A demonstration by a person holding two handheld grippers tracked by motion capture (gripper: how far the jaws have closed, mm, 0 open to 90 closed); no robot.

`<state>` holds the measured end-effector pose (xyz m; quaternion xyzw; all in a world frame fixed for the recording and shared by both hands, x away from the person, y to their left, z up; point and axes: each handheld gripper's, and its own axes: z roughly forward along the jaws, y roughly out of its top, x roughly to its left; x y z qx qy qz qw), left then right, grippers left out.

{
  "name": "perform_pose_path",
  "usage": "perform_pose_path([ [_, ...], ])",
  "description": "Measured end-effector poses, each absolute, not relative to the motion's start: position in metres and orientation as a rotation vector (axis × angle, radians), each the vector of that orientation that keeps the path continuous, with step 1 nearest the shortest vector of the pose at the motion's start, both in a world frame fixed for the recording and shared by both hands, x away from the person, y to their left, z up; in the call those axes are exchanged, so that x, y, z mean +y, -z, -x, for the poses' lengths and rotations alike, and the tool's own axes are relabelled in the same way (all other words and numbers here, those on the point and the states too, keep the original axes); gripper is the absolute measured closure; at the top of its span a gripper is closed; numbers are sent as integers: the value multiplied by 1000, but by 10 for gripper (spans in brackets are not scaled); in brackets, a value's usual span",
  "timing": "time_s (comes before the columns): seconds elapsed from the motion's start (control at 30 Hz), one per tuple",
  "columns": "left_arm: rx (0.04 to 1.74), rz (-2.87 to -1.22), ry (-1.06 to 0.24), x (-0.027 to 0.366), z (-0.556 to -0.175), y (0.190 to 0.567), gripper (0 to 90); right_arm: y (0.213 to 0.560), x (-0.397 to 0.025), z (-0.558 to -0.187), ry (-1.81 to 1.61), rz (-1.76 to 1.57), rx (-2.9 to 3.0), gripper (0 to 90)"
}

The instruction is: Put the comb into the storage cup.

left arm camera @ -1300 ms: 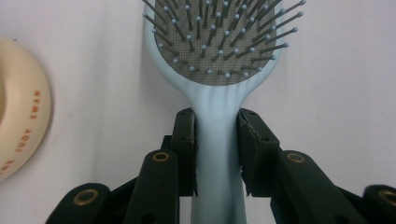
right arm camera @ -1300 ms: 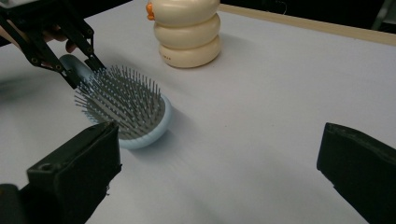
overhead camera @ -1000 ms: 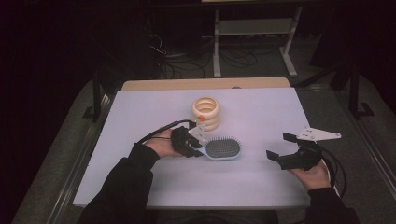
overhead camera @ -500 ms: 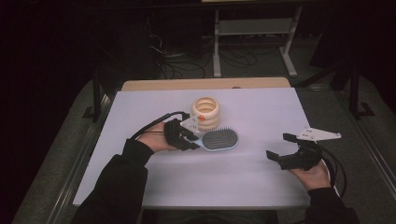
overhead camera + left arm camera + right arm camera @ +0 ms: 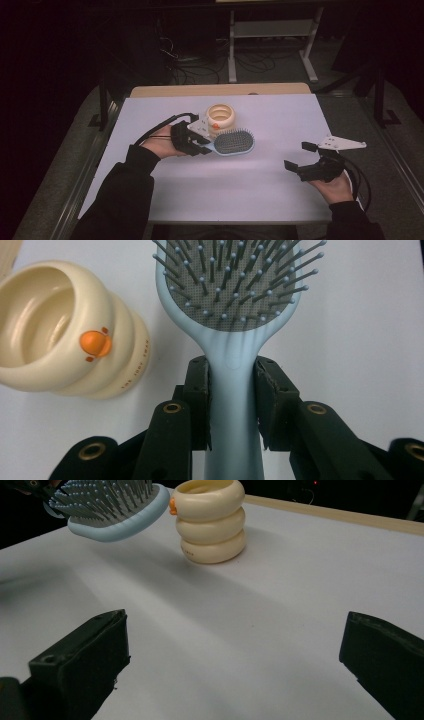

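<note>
Left gripper view shows the left gripper (image 5: 232,400) pinching the pale blue hairbrush (image 5: 235,305) by the neck of its handle, one jaw pressed to each side, bristles facing the camera. Taking the cream ringed cup (image 5: 221,117) as the landmark, the brush head hangs just beside it on the side nearer the person, raised off the white table (image 5: 280,200), as its shadow in the right gripper view suggests. The work in hand looks like carrying the brush toward that cup, perhaps to stand it inside. To do it well, keep the pinch firm so the handle cannot swivel, lift clear of the cup's rim before swinging across, and avoid nudging the light cup, which could tip or slide. The right gripper (image 5: 304,156) rests well apart from the cup, jaws spread wide and empty; it could steady the cup if needed.
</note>
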<state>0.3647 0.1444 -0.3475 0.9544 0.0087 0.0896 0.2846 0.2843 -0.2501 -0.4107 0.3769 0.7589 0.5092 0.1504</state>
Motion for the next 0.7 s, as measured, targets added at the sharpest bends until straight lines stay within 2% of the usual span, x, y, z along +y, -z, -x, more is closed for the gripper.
perform_pose_path([
  [0.23, 33, -2541, -273, 153, -364, 333, 704, 400, -245, -286, -1469, -1039, 2180, 0],
  [0.7, 44, -2498, -345, 162, -360, 305, 704, 357, -214, -298, -1505, -885, 2203, 0],
])
